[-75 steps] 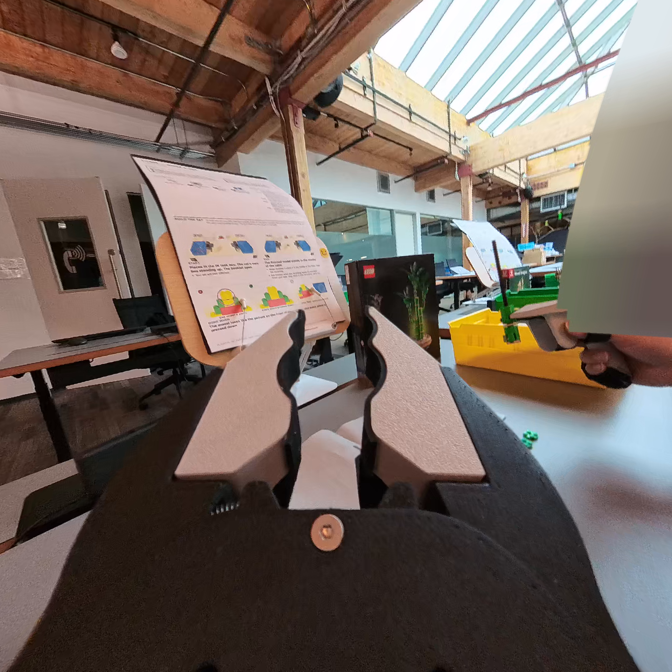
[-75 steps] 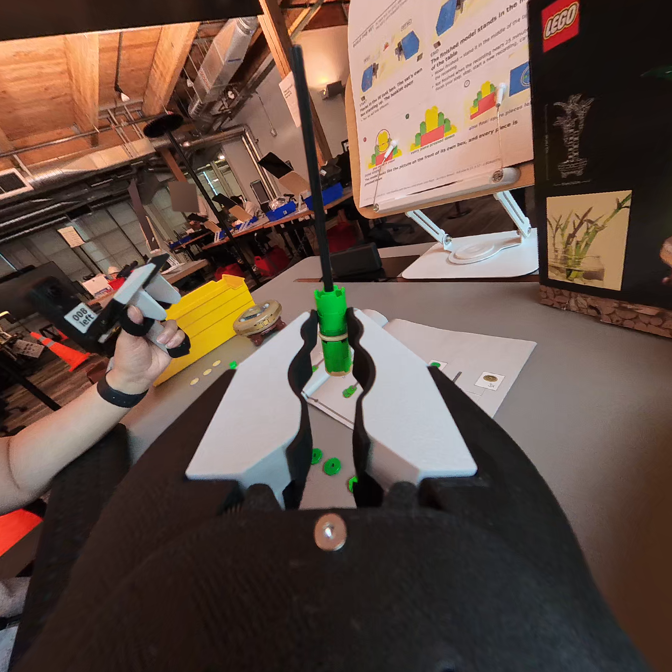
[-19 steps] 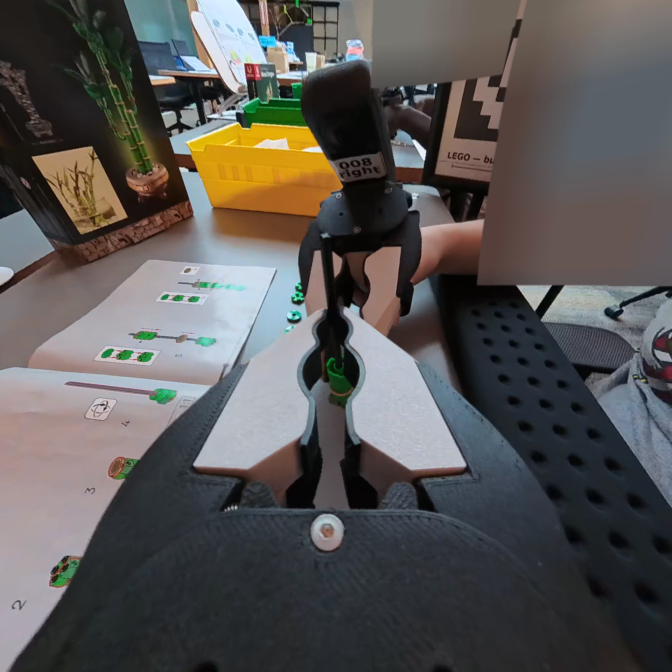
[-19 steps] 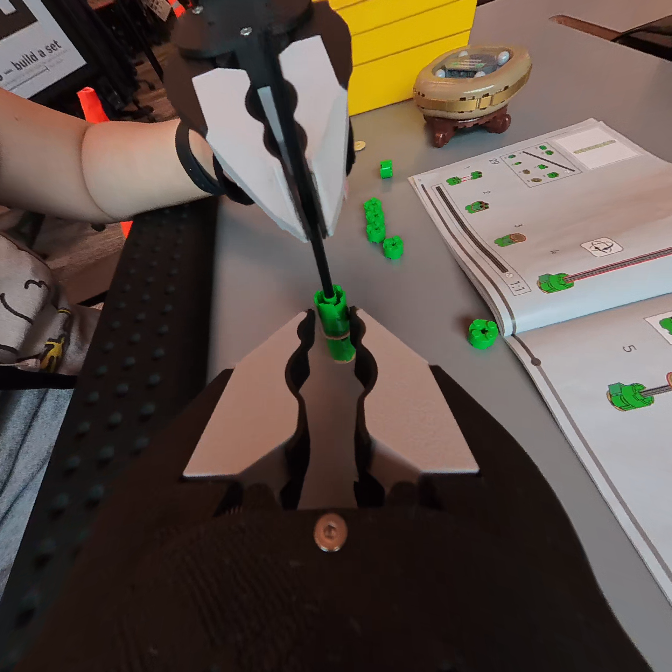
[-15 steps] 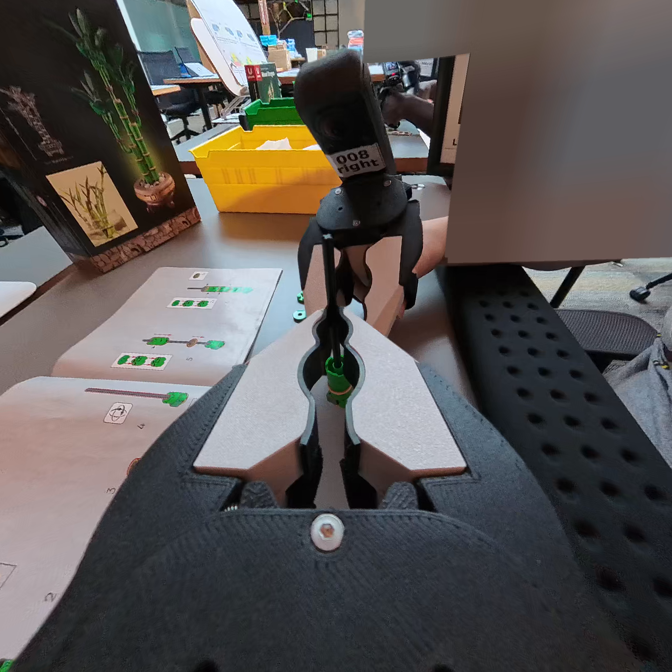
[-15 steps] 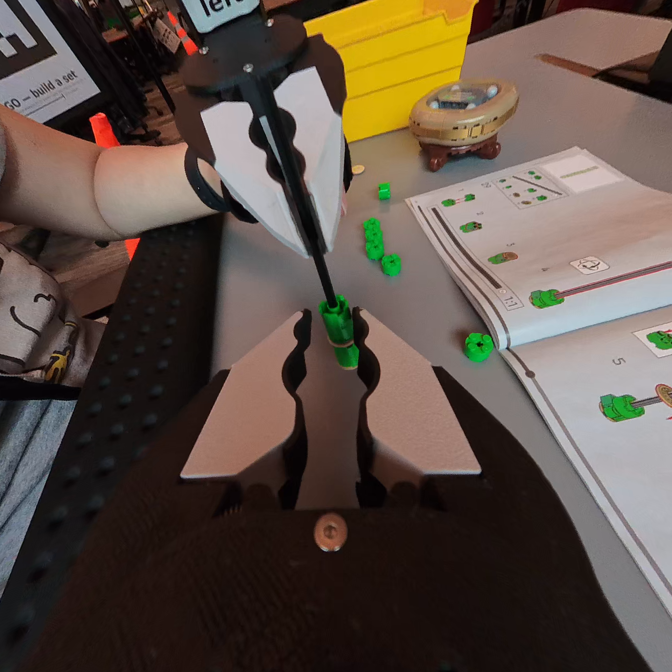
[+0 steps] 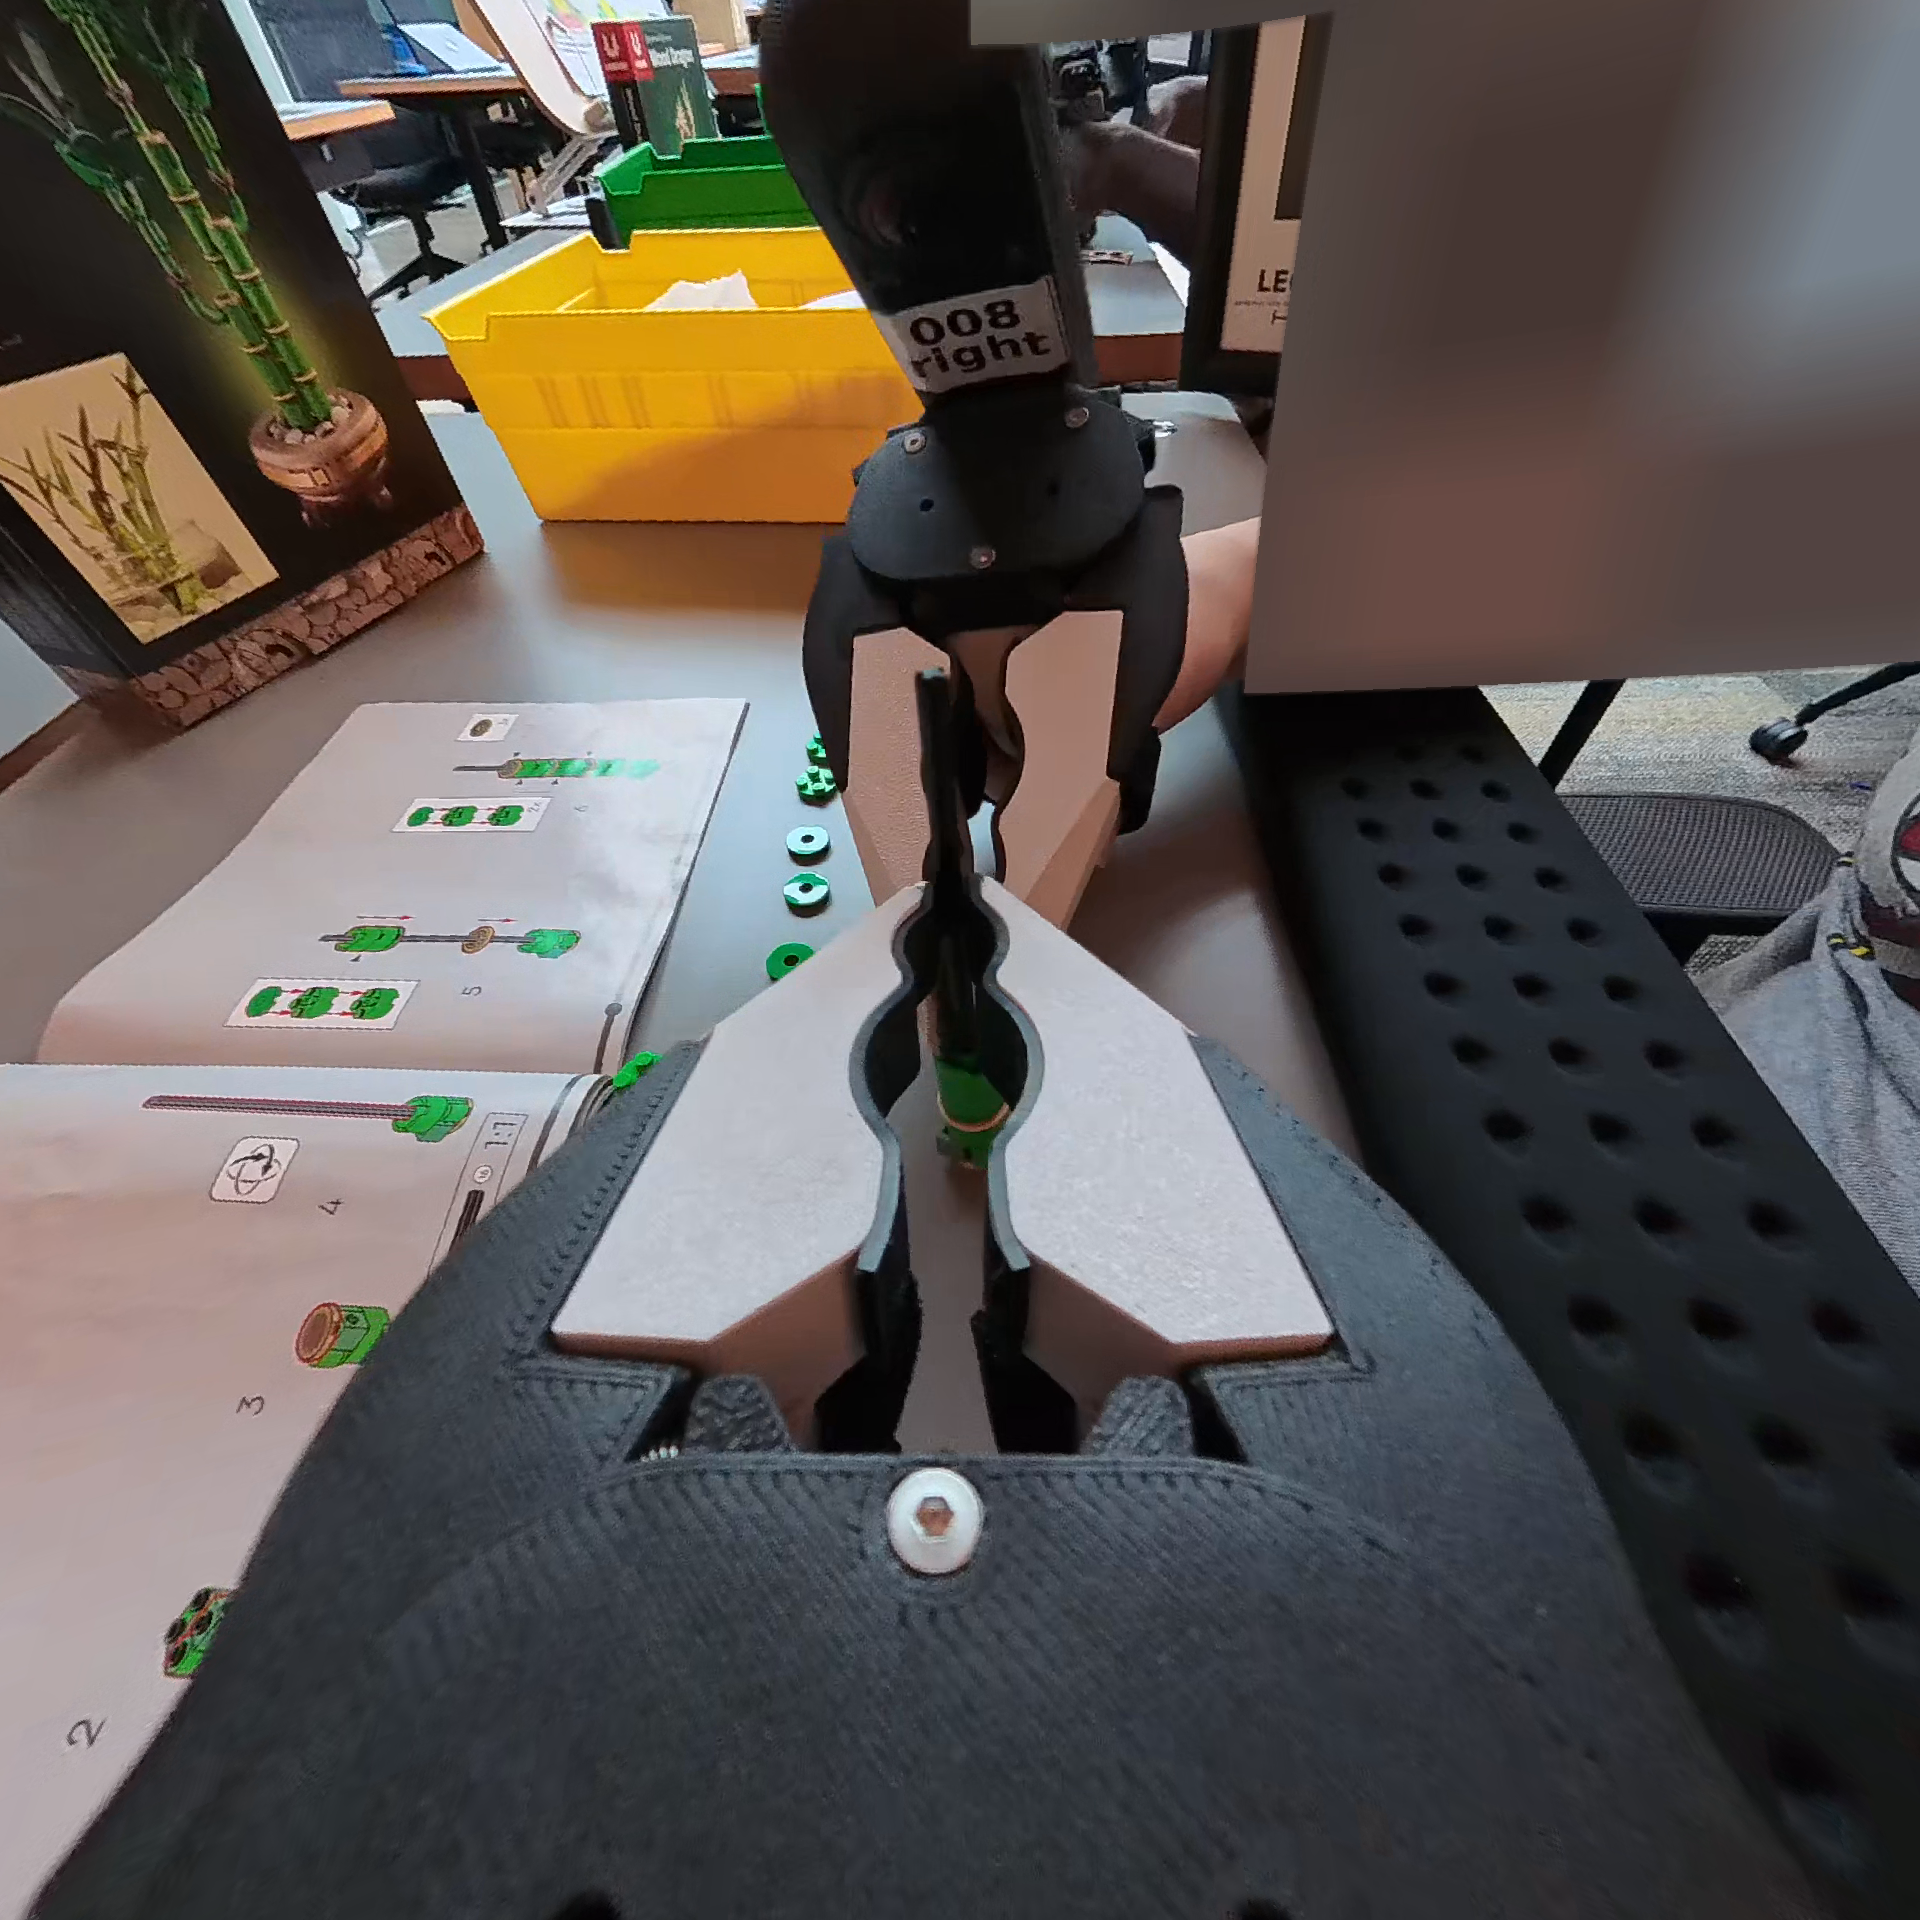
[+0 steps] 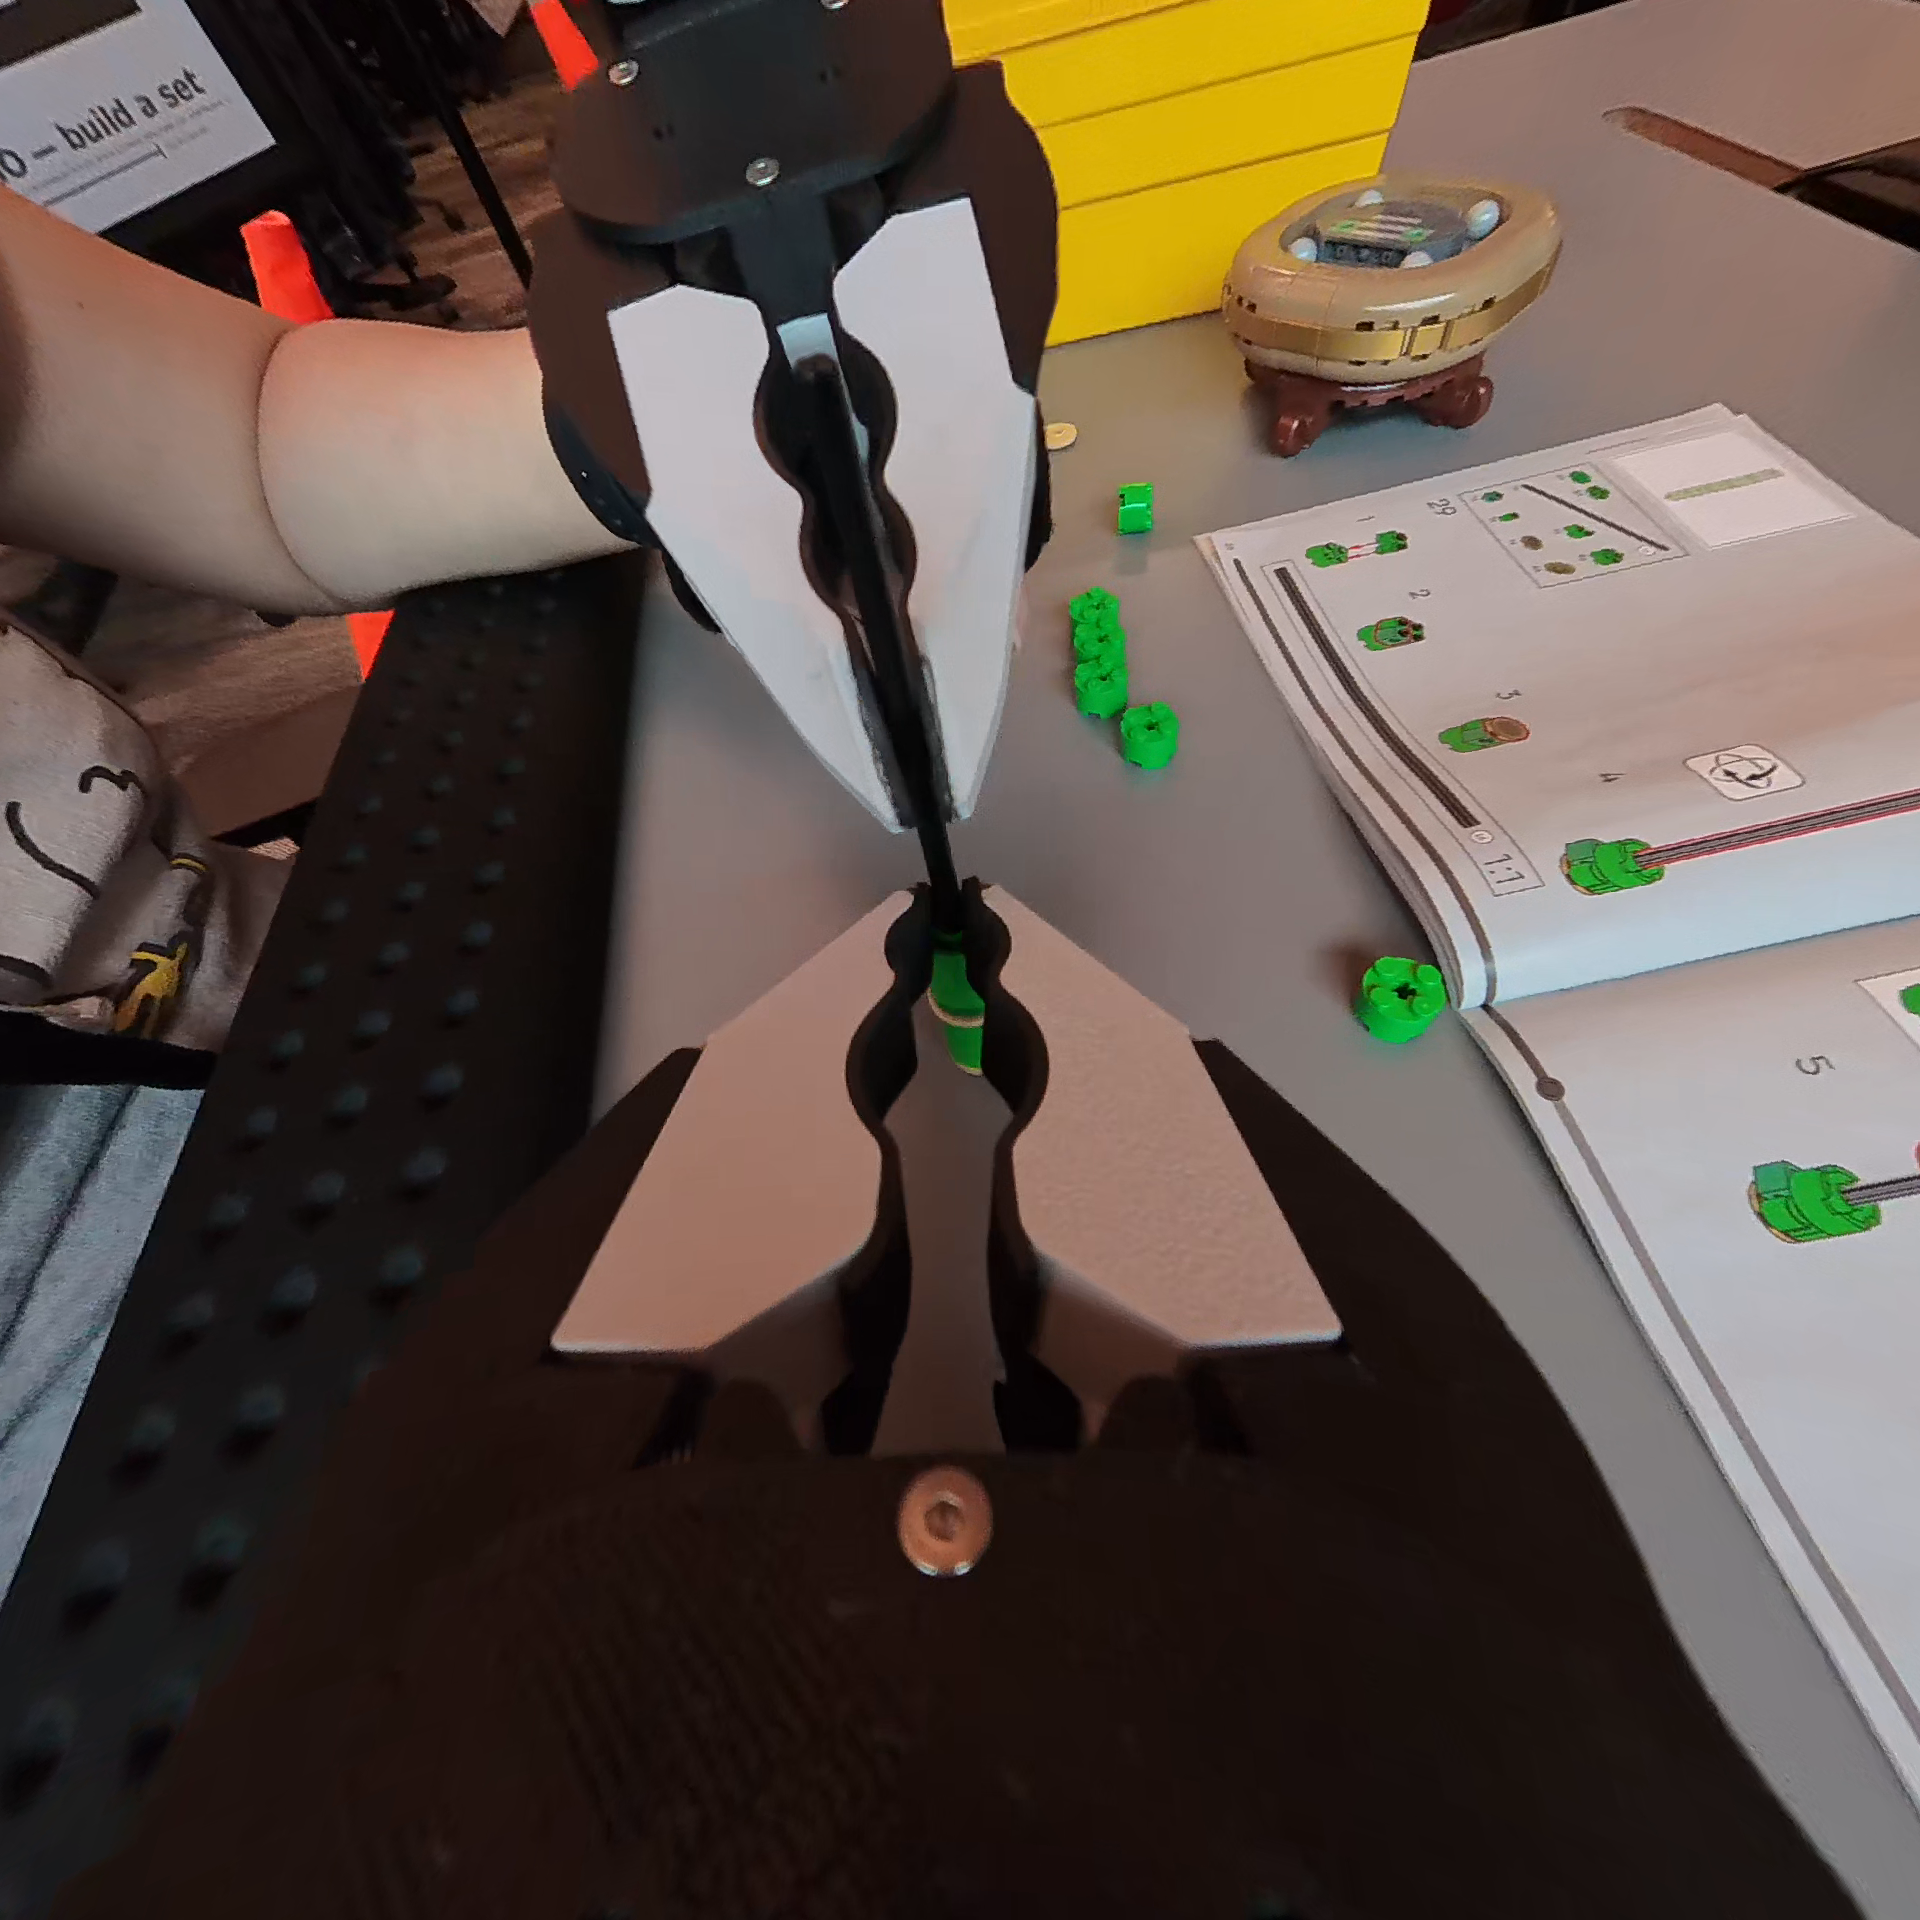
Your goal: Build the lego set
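Two hand-held grippers met tip to tip above the grey table (image 8: 1195, 852), each facing the other. Largest item on the table was the dark set box (image 7: 187, 343) with bamboo artwork, standing at the far left in the left wrist view; beside it sat a yellow bin (image 7: 665, 405), a green bin (image 7: 696, 187) behind that. An open instruction booklet (image 8: 1662, 790) lay flat on the table, to the right in the right wrist view. A black perforated board (image 7: 1621, 1091) ran along the table's near edge. A tan and gold built base on brown feet (image 8: 1392, 281) stood just in front of the yellow bin. The left hand-held gripper (image 7: 948, 914) was clamped at its tips on a thin black rod (image 8: 883, 623), fingers nearly together. The right hand-held gripper (image 8: 943, 914) pinched the same rod's lower end, tips closed just above a short green stack of round pieces (image 8: 956, 1008) threaded on it; the stack sat in the hollow between the fingers, whether touched by them I could not tell. The rod slanted between both grippers, off the table. Loose green round bricks (image 8: 1112, 675) lay in a cluster near the booklet, one more (image 8: 1401, 997) touching its edge, a small green square piece (image 8: 1135, 509) farther back. Flat green discs (image 7: 805, 883) lay in a row beside the booklet.
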A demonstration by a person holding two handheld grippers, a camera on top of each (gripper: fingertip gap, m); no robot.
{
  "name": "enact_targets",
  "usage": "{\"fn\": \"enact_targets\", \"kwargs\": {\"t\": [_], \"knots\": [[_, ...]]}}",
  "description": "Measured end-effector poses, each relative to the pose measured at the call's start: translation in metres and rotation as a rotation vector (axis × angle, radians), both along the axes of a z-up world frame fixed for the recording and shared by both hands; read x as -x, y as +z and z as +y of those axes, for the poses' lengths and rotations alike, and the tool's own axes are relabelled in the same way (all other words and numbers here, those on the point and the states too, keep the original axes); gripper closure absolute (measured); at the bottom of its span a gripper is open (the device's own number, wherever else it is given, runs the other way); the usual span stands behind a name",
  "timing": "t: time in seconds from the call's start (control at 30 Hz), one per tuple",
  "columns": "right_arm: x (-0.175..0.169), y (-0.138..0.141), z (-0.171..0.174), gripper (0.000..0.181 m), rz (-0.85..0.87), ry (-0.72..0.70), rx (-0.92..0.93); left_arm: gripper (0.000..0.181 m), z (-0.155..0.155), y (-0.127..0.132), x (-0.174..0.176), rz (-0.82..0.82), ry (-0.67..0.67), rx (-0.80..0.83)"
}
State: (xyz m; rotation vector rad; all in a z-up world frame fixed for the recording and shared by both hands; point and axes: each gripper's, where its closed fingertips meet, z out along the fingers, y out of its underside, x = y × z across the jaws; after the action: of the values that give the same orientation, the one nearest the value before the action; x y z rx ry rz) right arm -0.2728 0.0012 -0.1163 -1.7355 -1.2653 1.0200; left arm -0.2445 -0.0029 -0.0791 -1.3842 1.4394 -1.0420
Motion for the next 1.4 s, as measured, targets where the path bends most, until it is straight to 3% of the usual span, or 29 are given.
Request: {"fn": "enact_targets", "kwargs": {"t": [0.13,0.2,0.23,0.33,0.43,0.6,0.9,1.13,1.23,1.4], "knots": [[0.002,0.0,0.0,0.177,0.011,0.005,0.005,0.175,0.002,-0.001,0.005,0.008,-0.006,-0.019],[0.002,0.0,0.0,0.177,0.01,0.005,0.004,0.142,0.012,0.011,0.014,-0.009,0.041,-0.063],[0.002,0.0,0.001,0.177,0.01,0.003,0.003,0.134,0.017,0.024,0.022,-0.055,0.059,-0.077],[0.002,0.0,0.003,0.177,0.007,-0.008,-0.008,0.14,0.031,0.078,0.057,-0.288,0.13,-0.075],[0.003,0.001,0.003,0.177,0.002,-0.004,-0.028,0.147,0.055,0.118,0.101,-0.492,0.288,-0.127],[0.003,0.012,0.002,0.178,0.031,-0.008,-0.079,0.155,0.063,0.153,0.148,-0.667,0.42,-0.202],[-0.014,0.019,0.006,0.177,0.021,-0.012,-0.09,0.163,0.065,0.143,0.141,-0.638,0.425,-0.203],[-0.111,0.087,0.053,0.177,0.22,-0.386,-0.181,0.165,0.068,0.131,0.131,-0.592,0.414,-0.179],[-0.135,0.099,0.062,0.178,0.331,-0.458,-0.123,0.164,0.068,0.125,0.125,-0.567,0.407,-0.176],[-0.12,0.094,0.057,0.178,0.362,-0.397,-0.053,0.165,0.067,0.116,0.116,-0.508,0.394,-0.193]]}}
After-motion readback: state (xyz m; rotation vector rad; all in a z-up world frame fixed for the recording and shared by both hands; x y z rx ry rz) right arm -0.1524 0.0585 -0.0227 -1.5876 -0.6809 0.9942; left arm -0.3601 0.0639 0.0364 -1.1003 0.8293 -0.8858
